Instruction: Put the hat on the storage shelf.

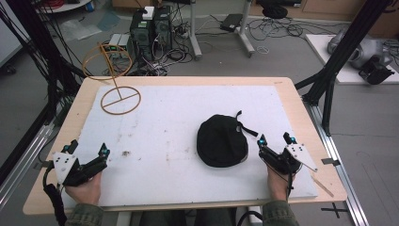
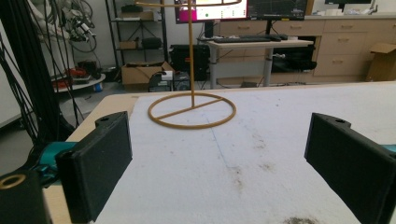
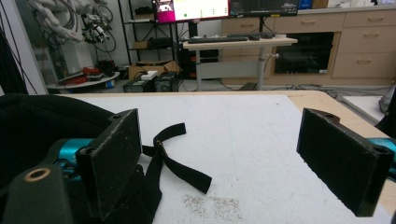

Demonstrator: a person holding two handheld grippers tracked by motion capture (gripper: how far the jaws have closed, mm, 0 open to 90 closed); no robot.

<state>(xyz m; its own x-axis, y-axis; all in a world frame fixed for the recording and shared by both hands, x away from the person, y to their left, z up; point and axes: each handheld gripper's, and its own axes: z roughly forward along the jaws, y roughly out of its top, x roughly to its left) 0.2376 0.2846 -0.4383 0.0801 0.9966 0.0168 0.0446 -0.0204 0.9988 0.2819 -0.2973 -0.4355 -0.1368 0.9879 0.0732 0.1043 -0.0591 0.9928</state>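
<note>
Both tongs rest low at the near edge of the surface, jaws spread and holding nothing. The right tongs sit just beside the black cap, which lies to their left with its strap trailing ahead of the left jaw. That likely places them for a pickup. The left tongs point toward the wire hat stand, well ahead of them, standing upright and bare.

each hand-held gripper, left and right, is black with teal tips and a grey three-cornered plate on top. a black cable trails from each. the person's sleeves are olive green.
</note>
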